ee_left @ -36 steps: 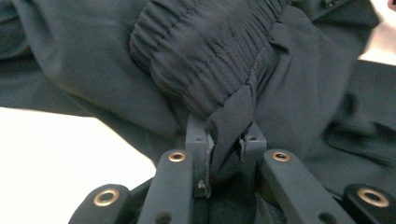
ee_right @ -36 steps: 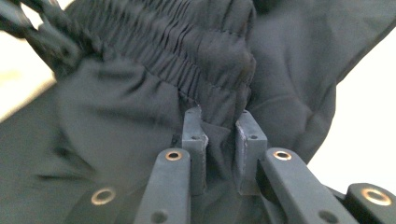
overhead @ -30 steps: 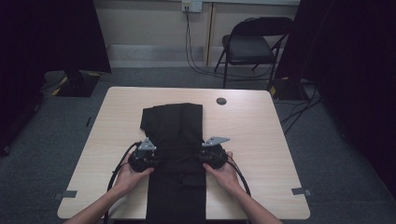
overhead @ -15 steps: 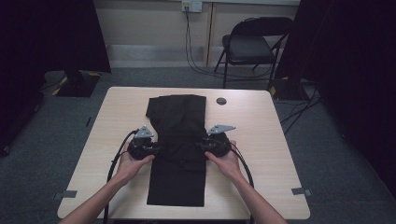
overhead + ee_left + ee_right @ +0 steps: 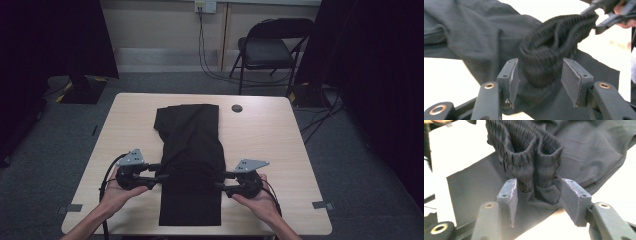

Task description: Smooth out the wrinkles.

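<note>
Black trousers (image 5: 191,165) lie down the middle of the bench (image 5: 280,150), long axis running from the near edge toward the far edge, top part folded back over the lower part, so the ribbed waistband (image 5: 554,47) sits roughly mid-length. Left tongs (image 5: 162,172) are at the garment's left edge, right tongs (image 5: 221,181) at its right edge, both pointing inward at the waistband ends and about equally close. Both sets have just been opening: jaws stand apart, waistband fabric bunched between the pads in each gripper view, and the pads look clear of it, though the right one is a close call. So the fold reads as released. The garment now lies straight ahead of each set of tongs, across their line; my guess is that the next grab is on the fold's side edges.
</note>
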A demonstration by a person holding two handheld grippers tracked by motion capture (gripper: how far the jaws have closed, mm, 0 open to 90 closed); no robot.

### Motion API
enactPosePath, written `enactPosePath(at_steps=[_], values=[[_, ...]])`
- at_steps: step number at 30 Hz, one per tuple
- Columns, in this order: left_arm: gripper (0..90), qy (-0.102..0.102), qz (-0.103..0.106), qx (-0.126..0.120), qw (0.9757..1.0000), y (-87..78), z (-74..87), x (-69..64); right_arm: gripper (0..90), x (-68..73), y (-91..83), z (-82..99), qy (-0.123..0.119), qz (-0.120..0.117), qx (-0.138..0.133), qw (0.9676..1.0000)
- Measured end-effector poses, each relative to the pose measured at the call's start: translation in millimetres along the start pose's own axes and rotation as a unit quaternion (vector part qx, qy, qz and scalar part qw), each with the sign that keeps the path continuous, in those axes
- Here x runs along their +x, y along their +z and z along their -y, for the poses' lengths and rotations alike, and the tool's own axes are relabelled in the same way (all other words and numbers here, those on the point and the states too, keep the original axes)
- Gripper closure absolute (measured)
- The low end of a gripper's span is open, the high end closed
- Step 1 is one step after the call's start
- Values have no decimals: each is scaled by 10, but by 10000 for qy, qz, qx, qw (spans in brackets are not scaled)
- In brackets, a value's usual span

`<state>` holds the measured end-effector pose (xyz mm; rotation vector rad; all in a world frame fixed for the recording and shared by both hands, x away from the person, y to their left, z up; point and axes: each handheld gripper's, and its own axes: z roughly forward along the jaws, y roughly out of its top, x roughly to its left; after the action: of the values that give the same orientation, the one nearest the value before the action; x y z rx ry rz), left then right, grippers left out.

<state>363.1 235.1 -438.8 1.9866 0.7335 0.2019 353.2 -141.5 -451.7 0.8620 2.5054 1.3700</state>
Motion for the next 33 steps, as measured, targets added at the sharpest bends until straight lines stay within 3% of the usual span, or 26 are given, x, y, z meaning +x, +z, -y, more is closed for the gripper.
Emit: enactPosePath(at_steps=[3, 5, 6, 8, 10, 13, 15, 17, 20, 22, 23, 25, 26, 30, 33], values=[[488, -340, -183, -190, 9991, 8, -5, 137, 465, -27, -97, -30, 75, 153, -199, 9997], [504, -548, -508, -96, 9972, 66, 2, 219, 480, -78, -78, -63, 134, 282, -251, 9992], [506, -533, -684, 24, 9962, 112, 9, 242, 484, -112, -47, -90, 177, 311, -254, 9990], [498, -302, -845, 355, 9953, 218, 26, 239, 498, -168, 28, -158, 211, 367, -361, 9985], [471, -124, -642, 615, 9960, 305, 49, 177, 503, -203, 85, -248, 255, 363, -537, 9976], [437, 232, -232, 936, 9951, 397, 91, -5, 500, -172, 198, -358, 204, 303, -482, 9982], [435, 400, -354, 1039, 9932, 423, 105, -94, 494, -70, 318, -363, 126, 111, -326, 9993], [432, 302, -365, 1013, 9937, 430, 112, -78, 488, 33, 421, -324, -46, 11, -79, 10000], [423, 375, -434, 1148, 9917, 450, 150, -56, 469, 175, 555, -220, -301, -60, 299, 9991], [422, 287, -421, 1149, 9921, 449, 167, -49, 452, 238, 604, -136, -406, -60, 486, 9980], [412, 263, -417, 1113, 9926, 439, 161, -43, 452, 267, 615, -93, -469, -44, 541, 9974], [388, 214, -489, 1035, 9932, 416, 149, -24, 454, 351, 653, 3, -848, 172, 787, 9931], [377, 166, -539, 999, 9934, 411, 147, -15, 456, 384, 661, 53, -911, 194, 734, 9929], [386, 42, -540, 808, 9953, 382, 120, 20, 454, 380, 613, 80, -745, 34, 799, 9940], [392, 89, -565, 694, 9959, 364, 86, 9, 455, 446, 556, 114, -705, -31, 863, 9938]])
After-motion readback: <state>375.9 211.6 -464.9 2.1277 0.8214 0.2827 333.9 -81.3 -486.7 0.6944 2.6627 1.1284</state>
